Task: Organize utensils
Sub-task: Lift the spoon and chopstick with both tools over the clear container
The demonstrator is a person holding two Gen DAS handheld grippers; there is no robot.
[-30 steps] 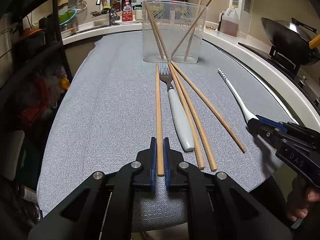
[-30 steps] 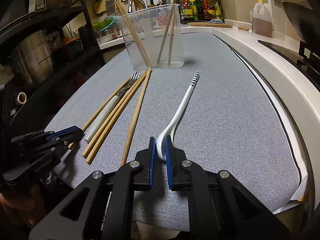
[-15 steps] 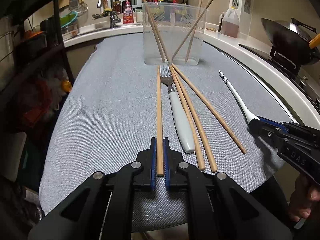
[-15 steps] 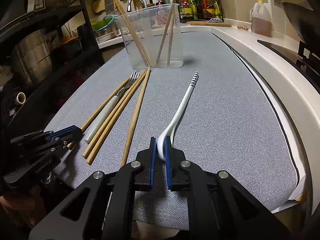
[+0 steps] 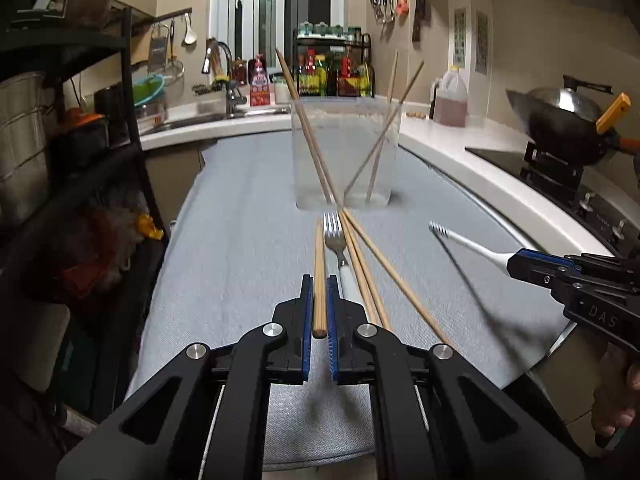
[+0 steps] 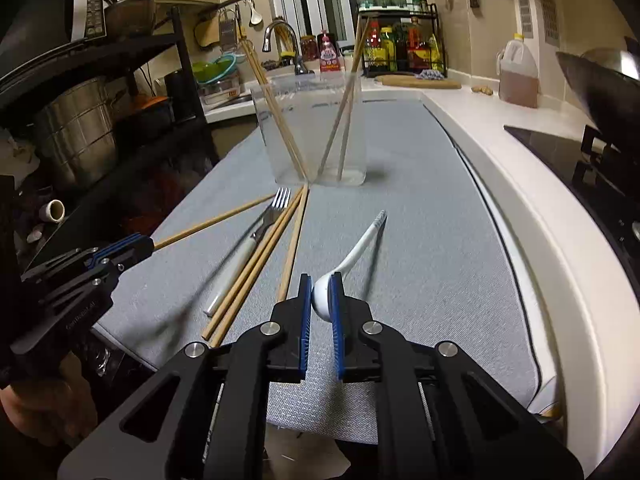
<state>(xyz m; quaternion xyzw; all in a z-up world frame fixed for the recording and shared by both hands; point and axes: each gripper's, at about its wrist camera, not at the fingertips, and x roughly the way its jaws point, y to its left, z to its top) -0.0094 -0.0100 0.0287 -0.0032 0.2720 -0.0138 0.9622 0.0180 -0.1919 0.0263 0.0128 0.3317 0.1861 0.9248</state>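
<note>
My left gripper point(image 5: 319, 284) is shut on a wooden chopstick point(image 5: 319, 264) and holds it raised above the grey mat point(image 5: 240, 248); it also shows in the right wrist view point(image 6: 216, 222). My right gripper point(image 6: 320, 292) is shut on the bowl of a white spoon point(image 6: 352, 256), lifted off the mat; the spoon's handle shows in the left wrist view point(image 5: 468, 245). A fork with a white handle point(image 5: 340, 256) and three loose chopsticks point(image 5: 372, 264) lie on the mat. A clear plastic container point(image 5: 346, 152) ahead holds three chopsticks.
A white counter point(image 5: 480, 176) with a stove and a wok point(image 5: 560, 120) runs along the right. A black shelf rack point(image 5: 80, 160) with pots stands at the left. A sink and bottles are at the back.
Both grippers have risen from the mat, lifting the chopstick and the spoon. The other utensils have stayed in place.
</note>
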